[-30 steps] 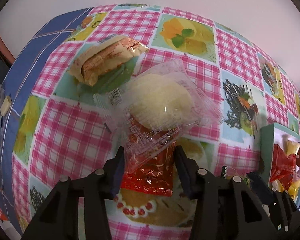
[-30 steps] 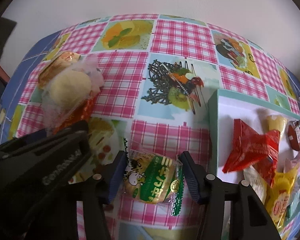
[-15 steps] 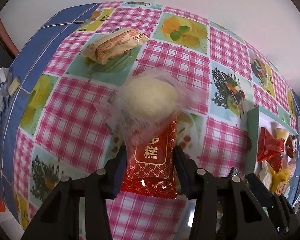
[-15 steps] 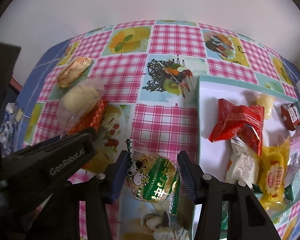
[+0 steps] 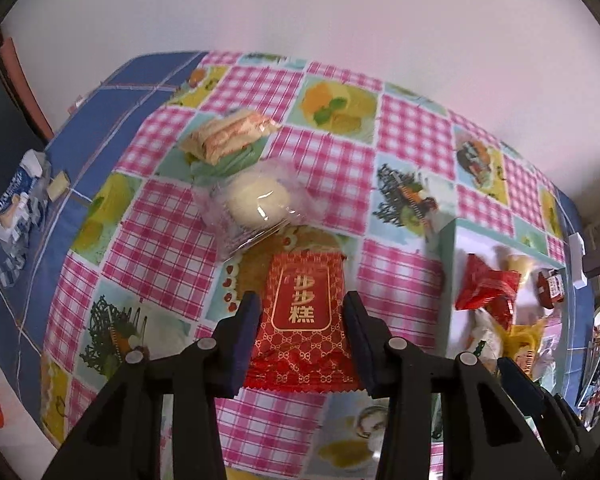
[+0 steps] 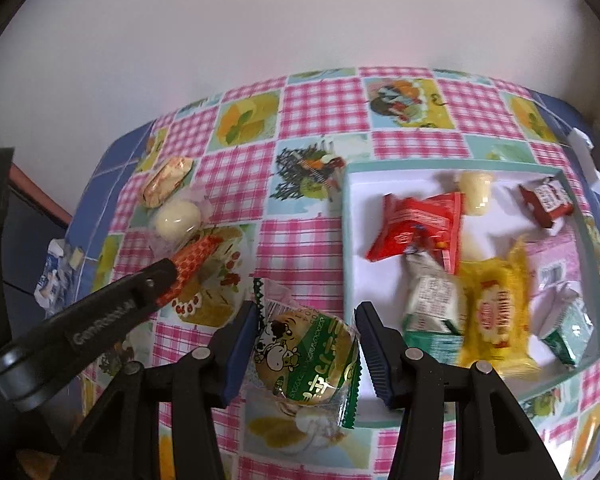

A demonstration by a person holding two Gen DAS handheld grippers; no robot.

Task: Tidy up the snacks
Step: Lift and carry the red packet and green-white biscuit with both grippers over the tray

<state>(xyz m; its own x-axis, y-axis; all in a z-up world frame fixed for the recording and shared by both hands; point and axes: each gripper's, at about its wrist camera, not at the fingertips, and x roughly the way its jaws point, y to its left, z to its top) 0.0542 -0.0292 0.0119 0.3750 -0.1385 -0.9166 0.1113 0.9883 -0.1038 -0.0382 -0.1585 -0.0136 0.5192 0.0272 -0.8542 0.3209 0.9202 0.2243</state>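
The red cake packet (image 5: 306, 322) sits between the pads of the left hand-held gripper (image 5: 303, 336), its long axis running straight up the left wrist frame, away from the camera; the jaws are closing on it and the pads already press its two long edges. It appears to be lifted clear of the checked tabletop (image 5: 148, 224). The round green-and-white biscuit pack (image 6: 306, 354) is clamped flat between the pads of the right hand-held gripper (image 6: 306, 350), its crimped green edge poking out at lower right. What the coming move turns on is the white tray (image 6: 352, 240) with the teal rim — in the right wrist view it lies immediately to the right of the biscuit pack, its near left corner almost under the right pad, so that hand is plainly the nearer one. In the left wrist view the same tray sits at the right edge of the frame, well apart from the red packet, across a stretch of cloth. Judged from this, both packets go rightward into the tray, the biscuit first. Two snacks remain on the cloth at upper left — a clear-wrapped white bun (image 5: 258, 200) and, just beyond it, a tan wafer packet (image 5: 230, 140).
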